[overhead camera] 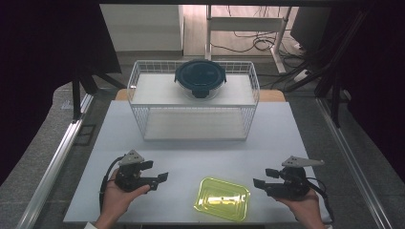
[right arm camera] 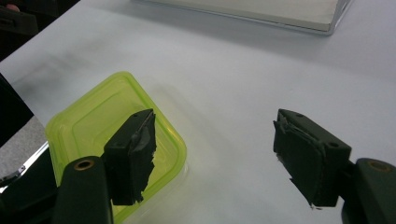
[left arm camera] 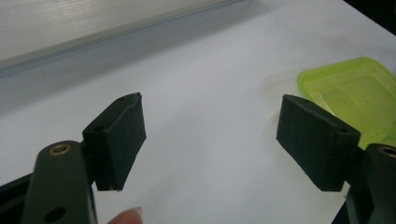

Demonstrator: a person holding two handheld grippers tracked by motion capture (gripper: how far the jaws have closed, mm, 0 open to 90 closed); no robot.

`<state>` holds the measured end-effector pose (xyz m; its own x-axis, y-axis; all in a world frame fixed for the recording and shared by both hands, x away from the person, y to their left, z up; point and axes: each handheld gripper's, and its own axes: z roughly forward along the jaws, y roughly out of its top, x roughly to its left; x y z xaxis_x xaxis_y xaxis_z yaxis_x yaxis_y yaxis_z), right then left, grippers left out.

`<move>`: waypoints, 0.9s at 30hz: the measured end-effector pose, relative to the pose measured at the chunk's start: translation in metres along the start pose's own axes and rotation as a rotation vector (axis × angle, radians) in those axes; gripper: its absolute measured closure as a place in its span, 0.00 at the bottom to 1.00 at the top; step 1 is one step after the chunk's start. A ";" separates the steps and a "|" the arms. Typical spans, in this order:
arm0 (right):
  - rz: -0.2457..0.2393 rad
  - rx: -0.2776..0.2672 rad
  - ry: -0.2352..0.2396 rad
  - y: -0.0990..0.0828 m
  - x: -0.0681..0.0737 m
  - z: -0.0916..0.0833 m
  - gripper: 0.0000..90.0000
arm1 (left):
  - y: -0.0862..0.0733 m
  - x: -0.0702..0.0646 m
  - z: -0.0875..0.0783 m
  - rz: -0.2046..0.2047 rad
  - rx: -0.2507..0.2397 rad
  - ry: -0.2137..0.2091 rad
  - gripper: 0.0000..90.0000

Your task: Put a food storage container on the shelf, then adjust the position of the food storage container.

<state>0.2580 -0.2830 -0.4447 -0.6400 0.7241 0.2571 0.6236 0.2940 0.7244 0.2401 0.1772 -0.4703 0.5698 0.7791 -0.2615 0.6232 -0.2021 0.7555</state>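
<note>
Resting low over the white table (overhead camera: 191, 157), the two grippers face each other across its near edge; the left gripper (overhead camera: 160, 174) sits in the person's left hand (overhead camera: 117, 198) with its jaws spread wide and nothing between them; the right gripper (overhead camera: 262, 177) sits in the right hand (overhead camera: 305, 205), jaws likewise well apart and empty; only bare tabletop shows between each pair of pads. The yellow-green lid (overhead camera: 222, 199) lies flat on the table between the two grippers, somewhat nearer the right one, touched by neither; in the left gripper view the lid (left arm camera: 355, 93) lies just beyond one jaw; in the right gripper view it (right arm camera: 98, 126) lies behind and under one jaw. Well beyond both grippers stands a white wire rack (overhead camera: 143, 90); on its upper shelf sits a round container with a dark lid (overhead camera: 199, 77).
</note>
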 end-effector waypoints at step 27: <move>-0.197 0.201 0.039 -0.010 0.020 0.007 0.98 | -0.006 0.012 0.008 -0.024 0.037 0.001 0.25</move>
<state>0.2418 -0.2666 -0.4517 -0.7723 0.6170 0.1514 0.5594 0.5475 0.6224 0.2479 0.1829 -0.4830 0.5541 0.7846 -0.2783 0.6557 -0.2053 0.7265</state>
